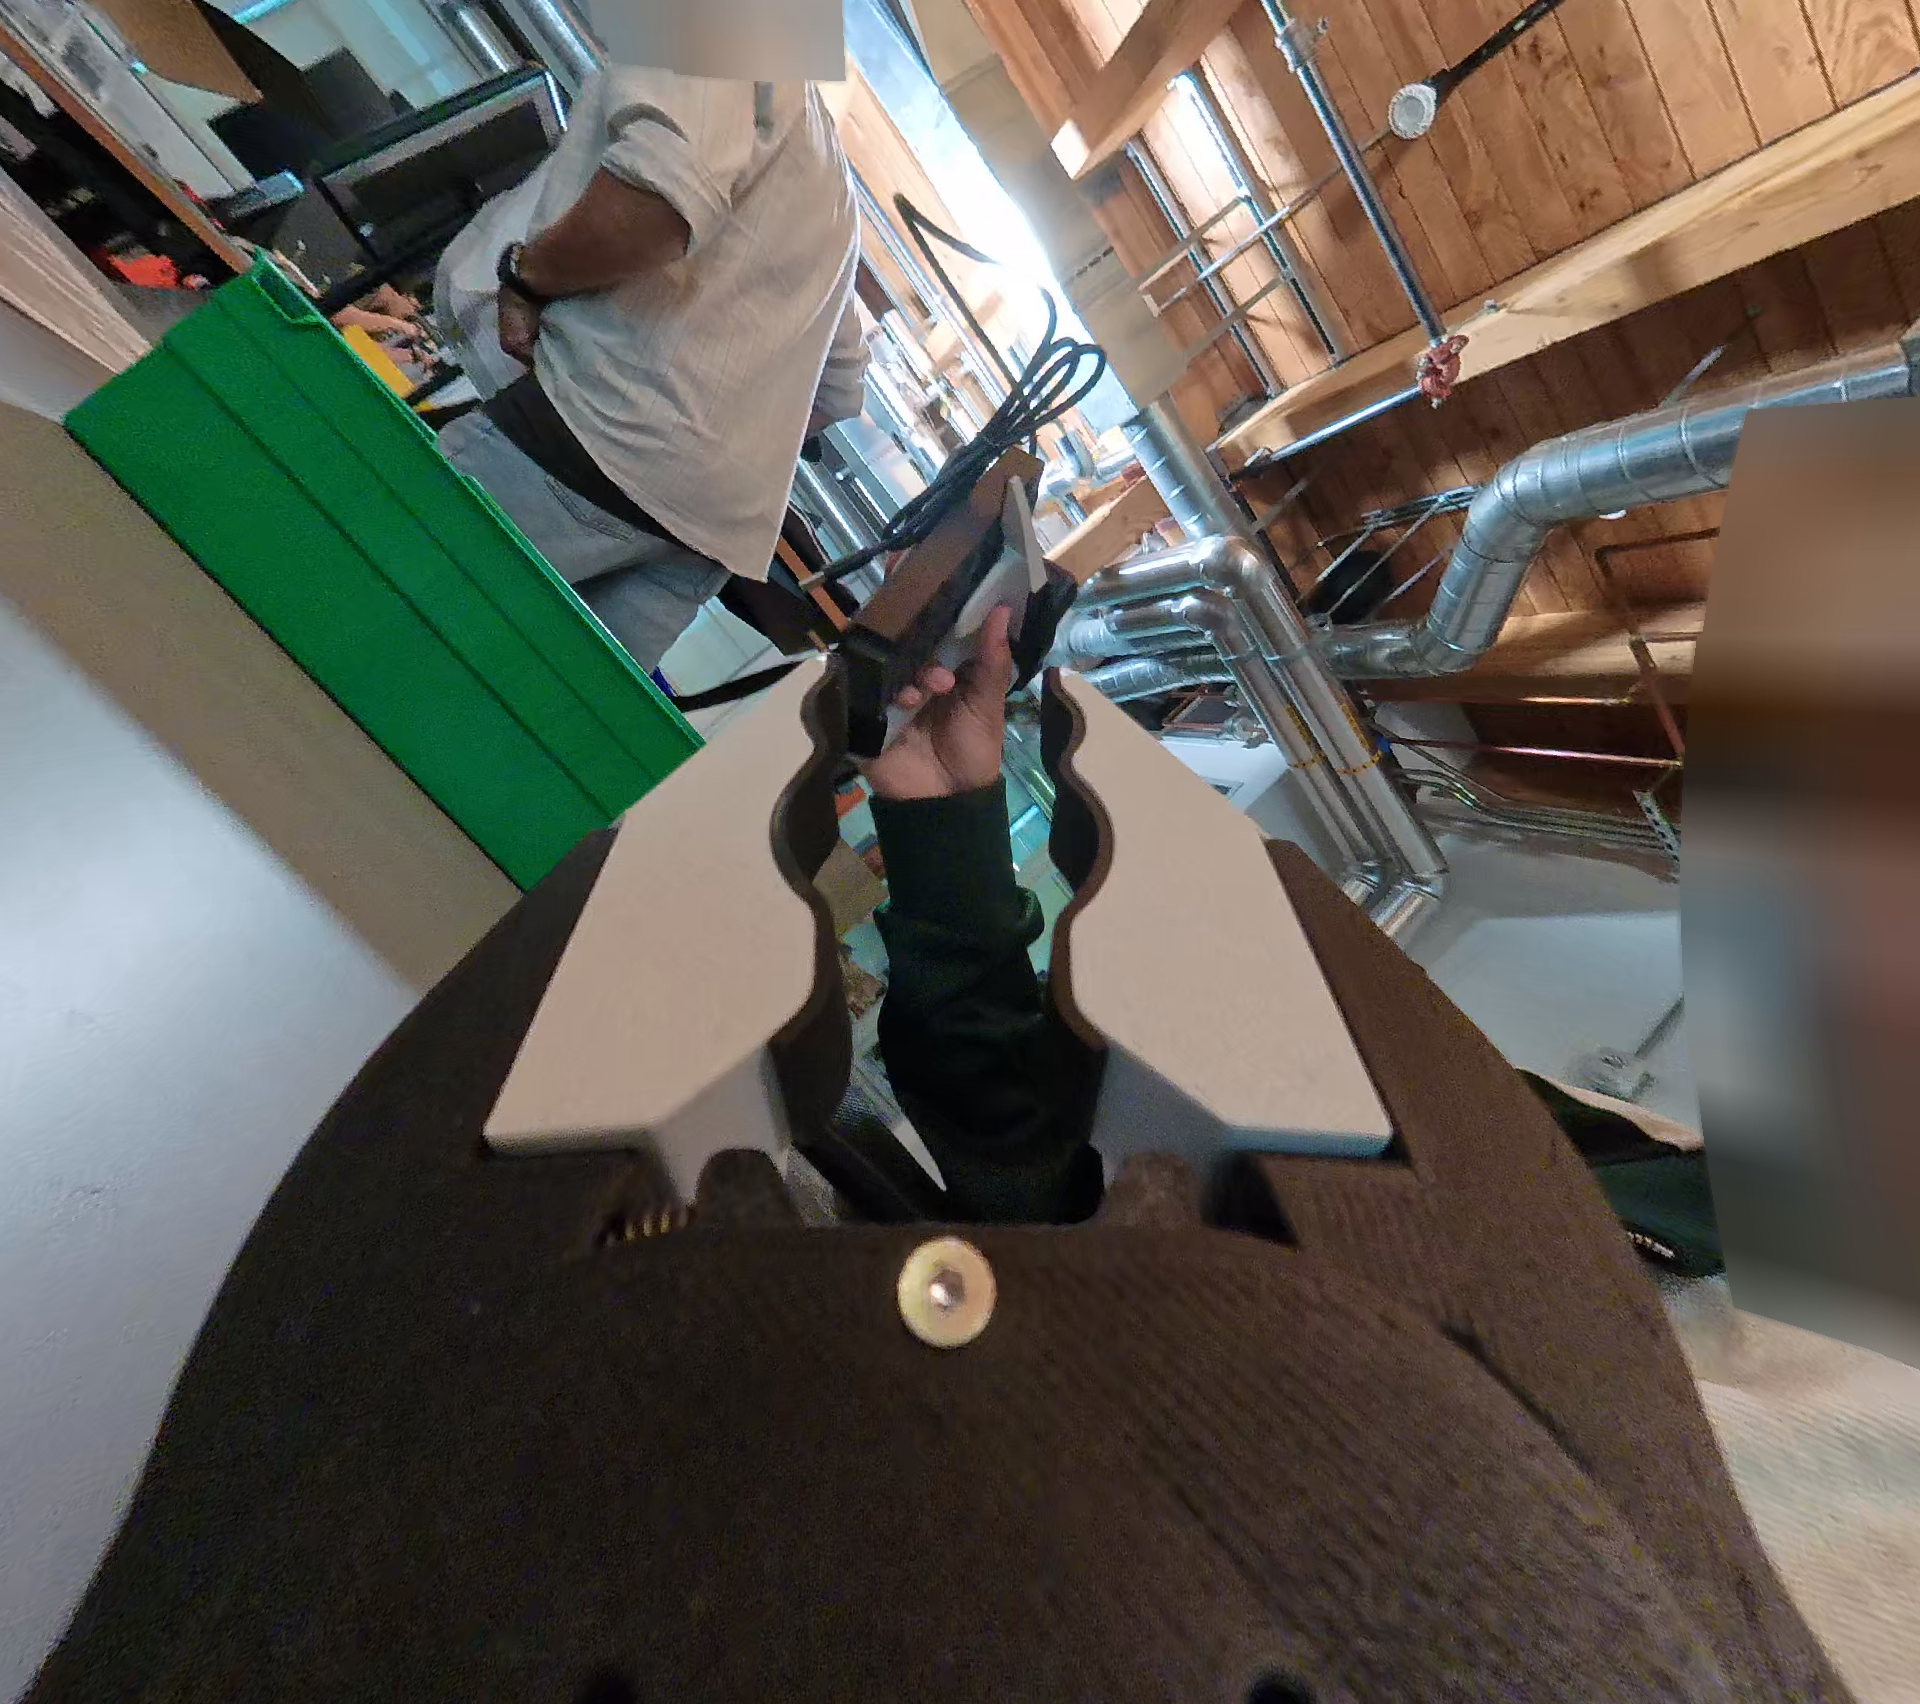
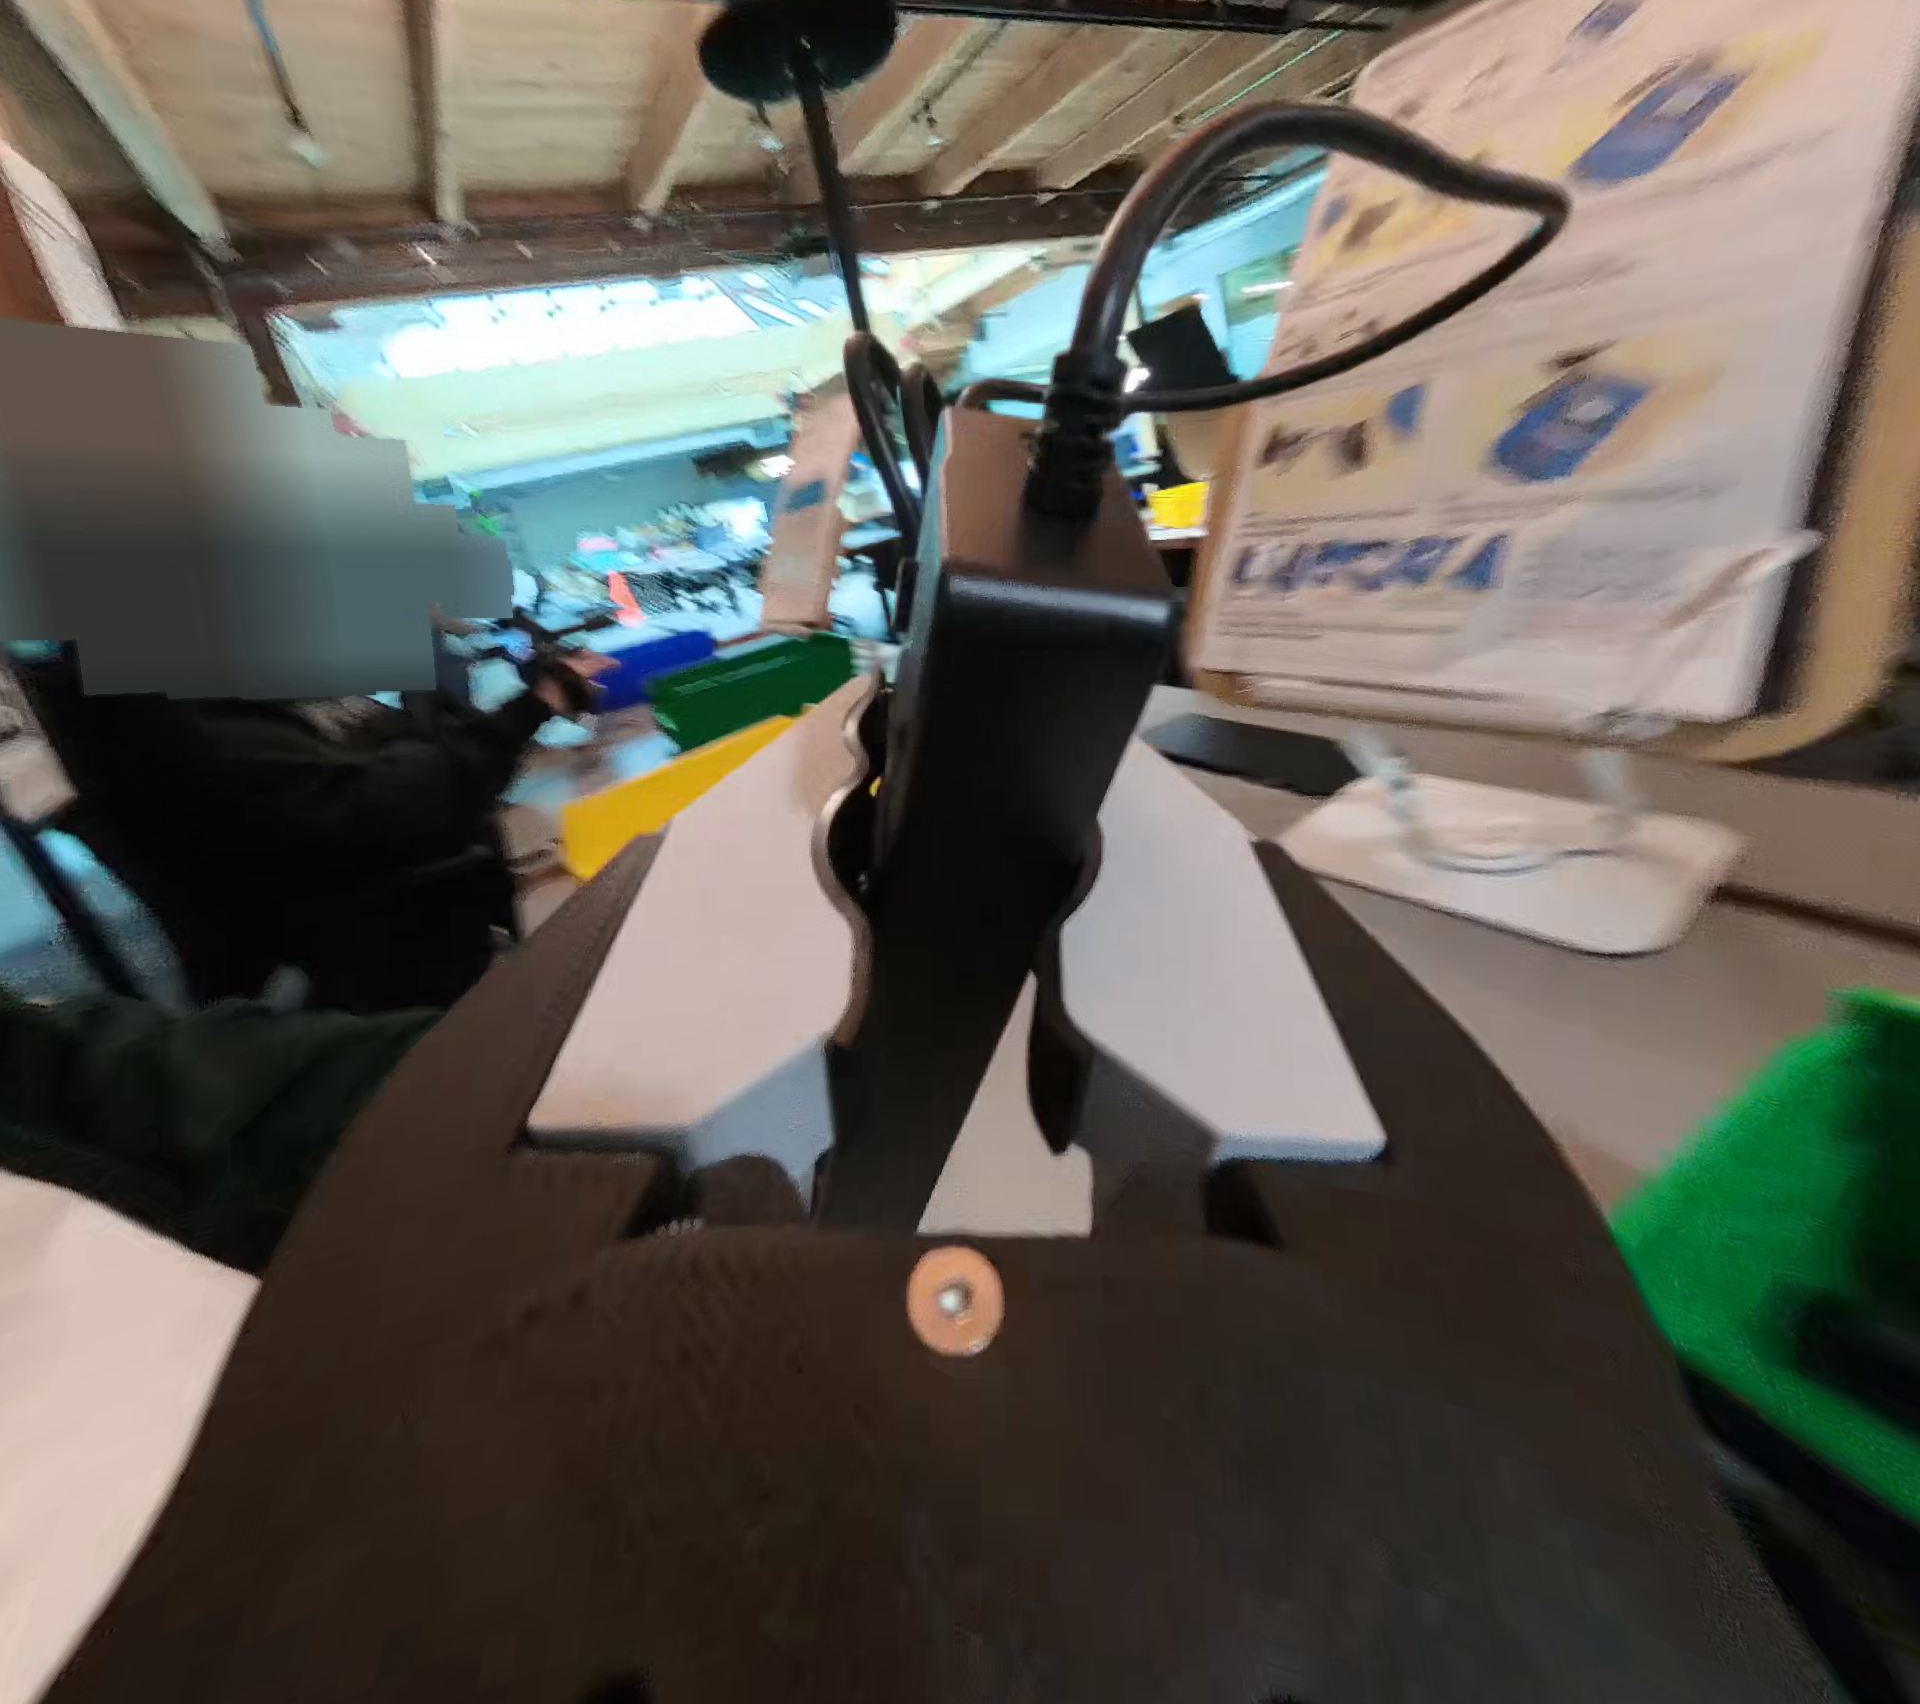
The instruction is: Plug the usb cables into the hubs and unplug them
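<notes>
So the right gripper [image 2: 961,781] is clamped onto a black hub [image 2: 997,719], which stands up between the jaws in the middle of the right wrist view. A black cable [image 2: 1340,220] is plugged into the hub's top end and loops toward the upper right, in front of a poster board [image 2: 1558,366].

The left gripper [image 1: 935,698] has its jaws parted with nothing between them. Through the gap in the left wrist view there's a hand [image 1: 951,735] in a dark sleeve holding the other gripper, cable coiled above it. Green bin [image 1: 384,574] at left; a person in a pale shirt [image 1: 686,335] stands behind it.
</notes>
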The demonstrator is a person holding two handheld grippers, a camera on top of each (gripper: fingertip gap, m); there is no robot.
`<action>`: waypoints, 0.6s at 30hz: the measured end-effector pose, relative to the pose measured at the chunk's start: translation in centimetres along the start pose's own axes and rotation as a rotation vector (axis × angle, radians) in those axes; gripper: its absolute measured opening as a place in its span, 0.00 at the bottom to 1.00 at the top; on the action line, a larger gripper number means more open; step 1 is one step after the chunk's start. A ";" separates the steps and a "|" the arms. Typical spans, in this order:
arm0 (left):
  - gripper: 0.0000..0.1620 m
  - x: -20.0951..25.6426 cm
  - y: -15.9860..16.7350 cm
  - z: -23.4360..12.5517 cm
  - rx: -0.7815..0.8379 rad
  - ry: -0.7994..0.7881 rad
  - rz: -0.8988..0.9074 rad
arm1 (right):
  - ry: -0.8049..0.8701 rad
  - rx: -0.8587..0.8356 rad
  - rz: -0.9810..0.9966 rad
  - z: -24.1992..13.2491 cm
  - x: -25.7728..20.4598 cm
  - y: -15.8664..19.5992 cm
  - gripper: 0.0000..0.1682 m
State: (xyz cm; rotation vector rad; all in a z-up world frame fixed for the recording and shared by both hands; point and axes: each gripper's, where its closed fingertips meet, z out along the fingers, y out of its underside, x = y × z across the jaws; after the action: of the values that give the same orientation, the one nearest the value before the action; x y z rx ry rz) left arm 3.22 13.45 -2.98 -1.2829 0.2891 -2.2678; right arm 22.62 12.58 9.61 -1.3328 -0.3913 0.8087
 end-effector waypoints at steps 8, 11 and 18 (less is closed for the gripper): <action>0.21 -1.4 0.3 -1.8 0.053 -0.118 0.051 | 0.321 -0.605 -0.668 -4.8 16.5 -0.2 0.15; 0.20 -1.7 0.4 -2.4 0.068 -0.157 0.077 | 0.287 -0.912 -0.810 -5.5 20.5 3.4 0.16; 0.19 -2.1 0.2 -3.4 0.109 -0.181 0.061 | 0.072 -1.407 -0.967 -6.1 23.6 12.9 0.16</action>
State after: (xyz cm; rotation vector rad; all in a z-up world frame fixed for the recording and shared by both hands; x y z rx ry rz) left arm 1.27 14.20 -6.44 -1.3909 0.1359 -2.0705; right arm 38.93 25.39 -8.61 -2.0738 -1.5629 -0.5080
